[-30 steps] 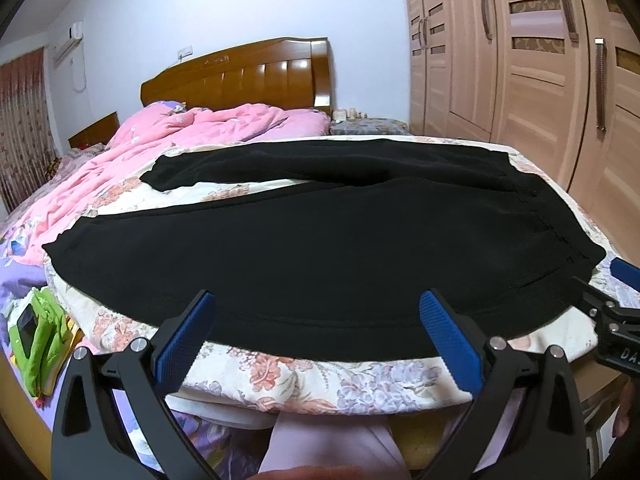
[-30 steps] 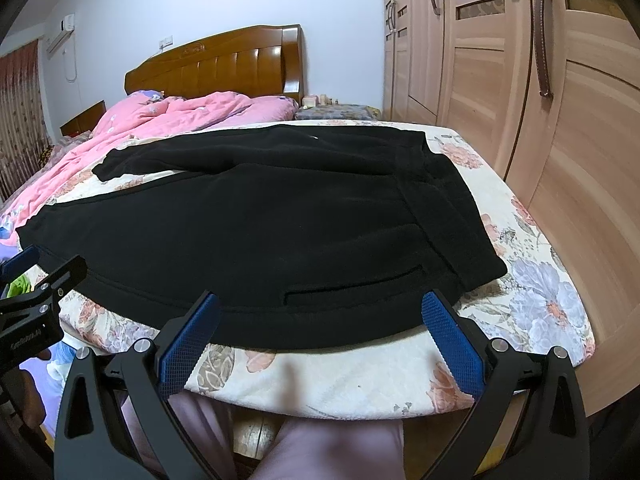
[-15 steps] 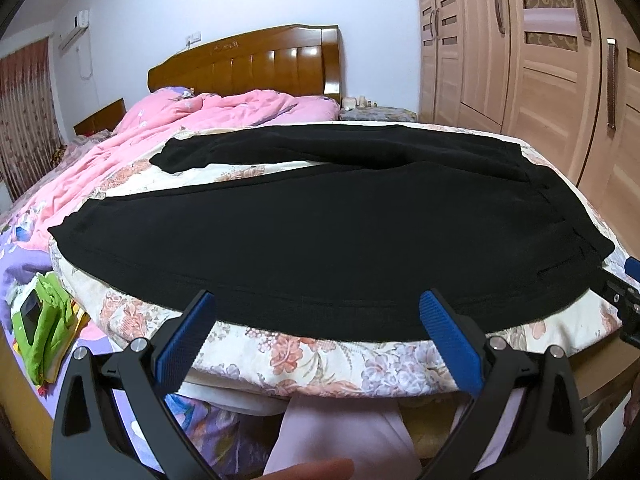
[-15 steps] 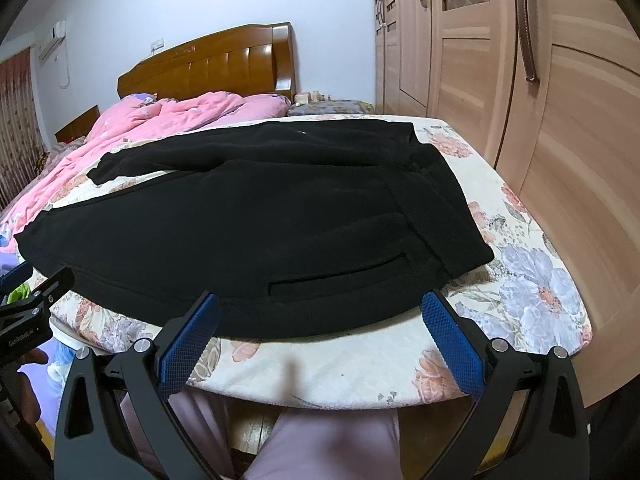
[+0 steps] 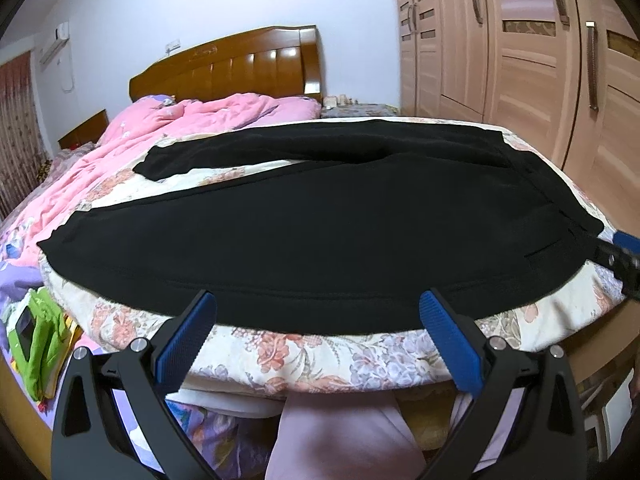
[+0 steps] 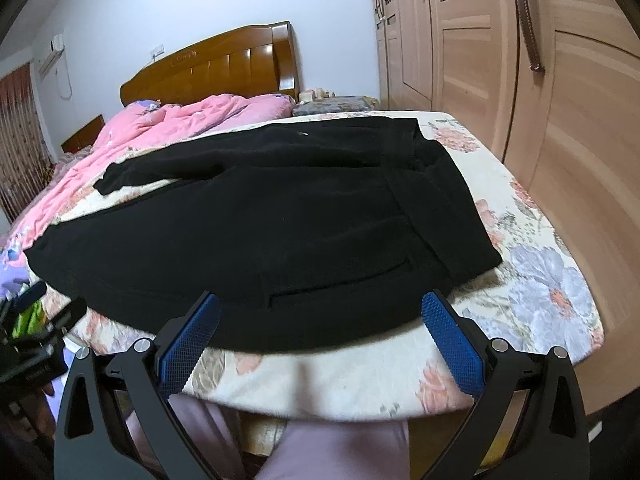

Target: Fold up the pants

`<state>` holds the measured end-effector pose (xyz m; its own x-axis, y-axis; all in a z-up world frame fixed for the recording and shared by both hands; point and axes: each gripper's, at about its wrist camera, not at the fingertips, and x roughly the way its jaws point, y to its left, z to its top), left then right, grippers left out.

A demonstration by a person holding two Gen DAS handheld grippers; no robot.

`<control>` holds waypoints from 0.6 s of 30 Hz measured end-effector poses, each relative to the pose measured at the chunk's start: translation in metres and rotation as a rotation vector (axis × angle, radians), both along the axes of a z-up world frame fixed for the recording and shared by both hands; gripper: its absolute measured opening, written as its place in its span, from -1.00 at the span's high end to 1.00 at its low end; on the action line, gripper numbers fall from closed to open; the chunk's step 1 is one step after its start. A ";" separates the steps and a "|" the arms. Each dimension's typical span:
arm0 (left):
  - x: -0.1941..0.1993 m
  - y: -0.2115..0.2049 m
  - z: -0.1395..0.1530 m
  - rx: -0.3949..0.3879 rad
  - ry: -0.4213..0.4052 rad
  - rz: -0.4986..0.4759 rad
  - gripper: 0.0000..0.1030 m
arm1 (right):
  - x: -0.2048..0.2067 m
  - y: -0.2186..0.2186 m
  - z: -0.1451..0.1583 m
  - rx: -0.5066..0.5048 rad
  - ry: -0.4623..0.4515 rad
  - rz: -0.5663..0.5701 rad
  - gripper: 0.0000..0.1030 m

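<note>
Black pants (image 5: pixel 320 216) (image 6: pixel 272 220) lie spread flat across the foot of the bed, legs running to the left and waistband to the right. The far leg splays away from the near one. My left gripper (image 5: pixel 316 324) hovers open just short of the near leg's hem edge, with nothing between its blue pads. My right gripper (image 6: pixel 320 320) is open too, close to the front edge of the pants near a pocket slit (image 6: pixel 340 280). Each gripper shows at the edge of the other's view: the right one (image 5: pixel 616 256), the left one (image 6: pixel 36 340).
A floral sheet (image 6: pixel 532 288) covers the mattress. A pink quilt (image 5: pixel 168 132) is bunched at the far left before a wooden headboard (image 5: pixel 240 68). Wardrobe doors (image 6: pixel 560 100) stand close on the right. A green object (image 5: pixel 36 328) lies low at left. The person's leg (image 5: pixel 336 440) is below.
Both grippers have edged forward and slightly up toward the bed's near edge, so the pants fill more of each view. Both stay open and the pants have not moved.
</note>
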<state>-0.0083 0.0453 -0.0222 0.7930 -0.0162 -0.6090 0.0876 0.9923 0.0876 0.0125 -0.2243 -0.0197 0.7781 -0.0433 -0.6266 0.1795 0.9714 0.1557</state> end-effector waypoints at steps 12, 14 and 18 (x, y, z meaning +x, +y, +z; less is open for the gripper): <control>0.105 -0.017 0.047 -0.066 -0.100 -0.211 -0.97 | 0.142 -0.086 0.050 0.213 0.009 0.111 -0.90; 0.145 -0.019 0.059 -0.123 -0.077 -0.293 -0.97 | 0.175 -0.103 0.057 0.189 -0.018 0.121 -0.90; 0.228 -0.023 0.061 -0.178 0.047 -0.435 -0.97 | 0.254 -0.134 0.049 0.101 0.007 0.146 -0.91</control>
